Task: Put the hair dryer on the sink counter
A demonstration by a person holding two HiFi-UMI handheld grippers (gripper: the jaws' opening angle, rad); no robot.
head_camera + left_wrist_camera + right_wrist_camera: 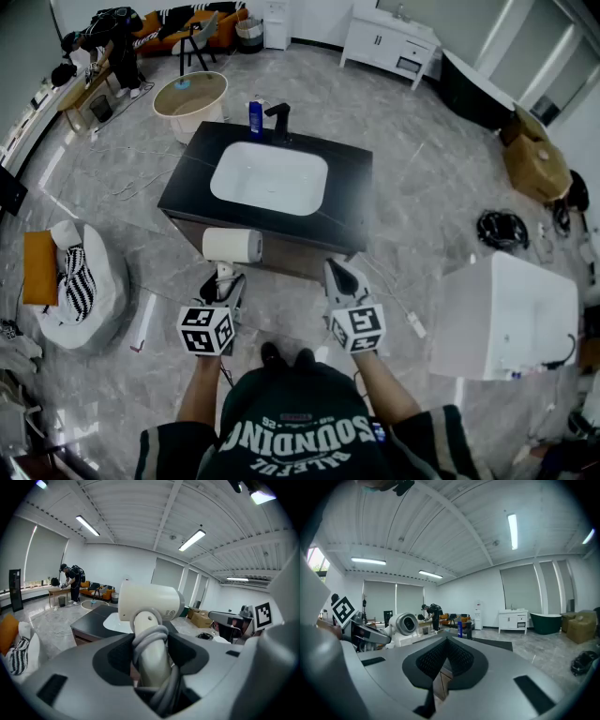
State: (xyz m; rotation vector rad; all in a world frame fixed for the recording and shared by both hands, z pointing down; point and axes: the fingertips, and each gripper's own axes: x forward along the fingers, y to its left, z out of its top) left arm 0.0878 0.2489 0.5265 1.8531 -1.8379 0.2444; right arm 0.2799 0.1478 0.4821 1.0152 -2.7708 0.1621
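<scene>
The white hair dryer hangs in front of the near edge of the black sink counter, its barrel level with the counter's front left. My left gripper is shut on its handle, with the grey cord wound round the handle between the jaws. The barrel stands upright above the jaws and points right. My right gripper is held beside it, in front of the counter's right half. It is shut, its jaws touching with nothing between them.
A white basin, a black faucet and a blue bottle are on the counter. A round tub stands behind, a white block at right, a beanbag at left. A person works far back.
</scene>
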